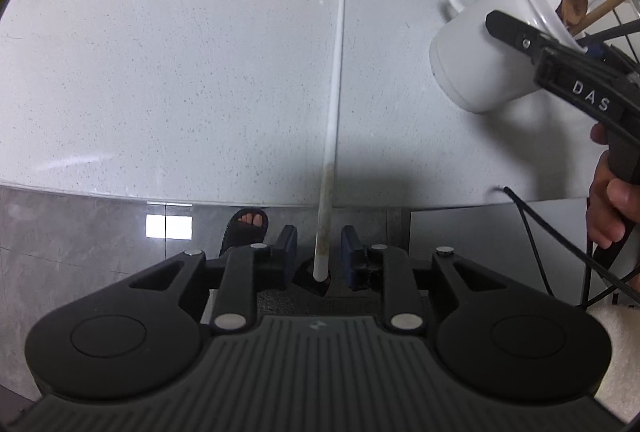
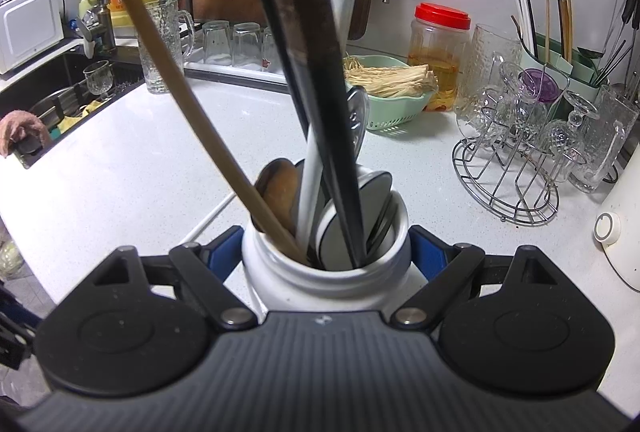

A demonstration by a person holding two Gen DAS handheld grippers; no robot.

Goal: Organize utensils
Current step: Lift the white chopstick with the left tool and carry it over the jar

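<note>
Right gripper (image 2: 326, 252) clamped around white mug (image 2: 320, 272) of spoons and chopsticks on worktop (image 1: 160, 72), left gripper (image 1: 318, 252) fingers spread around thick end of slim, stiff, light, slippery white chopstick (image 1: 334, 92) overhanging the edge — best pinched there.

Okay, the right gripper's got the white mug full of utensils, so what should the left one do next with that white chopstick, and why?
Probably close the left gripper on the white chopstick. Its blue pads stand on either side of the near end with gaps showing, so it is not gripped yet. The chopstick lies flat on the counter and overhangs its edge, while the right gripper holds the white mug, ready to take it.
</note>
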